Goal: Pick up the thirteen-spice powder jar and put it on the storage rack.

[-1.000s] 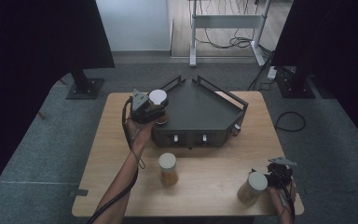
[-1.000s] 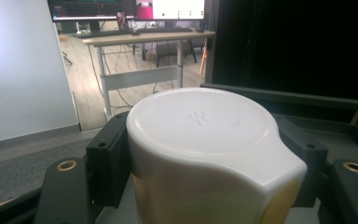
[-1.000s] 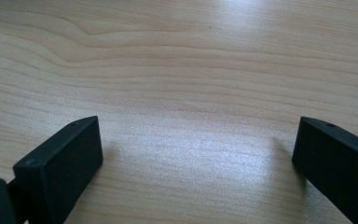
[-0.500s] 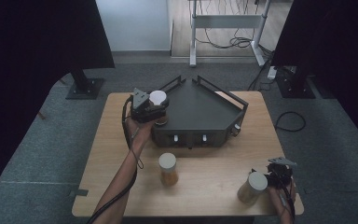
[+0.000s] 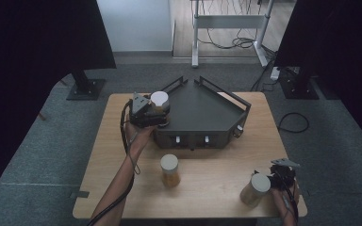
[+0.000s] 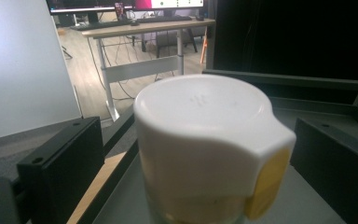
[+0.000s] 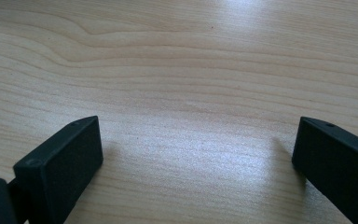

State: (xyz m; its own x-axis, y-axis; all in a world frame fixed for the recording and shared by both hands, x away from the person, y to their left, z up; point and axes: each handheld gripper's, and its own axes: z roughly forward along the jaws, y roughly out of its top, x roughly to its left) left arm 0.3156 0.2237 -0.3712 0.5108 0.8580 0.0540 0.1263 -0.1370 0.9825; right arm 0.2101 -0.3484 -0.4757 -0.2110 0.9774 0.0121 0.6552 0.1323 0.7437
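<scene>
Setting: pale wooden table (image 5: 122, 155) with visible grain is standing on grey carpet, dark curtains hanging at both sides and a desk frame with cables behind.
Step in hand: left gripper (image 5: 147, 112) is carrying a white-capped jar (image 5: 160, 100) over the left corner of the black tray (image 5: 202, 110); by my reading, placing is under way, not finished.
Left jaws: they are standing wide on either side of the jar in the left gripper view (image 6: 209, 149); whether the pads are pressing on it I cannot tell.
Right gripper (image 5: 283, 176): it is resting low at the table's right front edge, jaws spread apart over bare wood, grasping nothing.
Other jars: one with a pale lid (image 5: 169, 170) is standing upright in front of the tray; another (image 5: 254, 189) is standing just beside the right gripper.
Next move: probably lowering the jar onto the tray floor, keeping it level and inside the raised rail, then letting go.
Materials: the cap is looking like smooth matte plastic, round with a squared lip and a yellow patch; the jar body is clear with yellowish contents; the tray is angular dark metal with two small knobs in front.
</scene>
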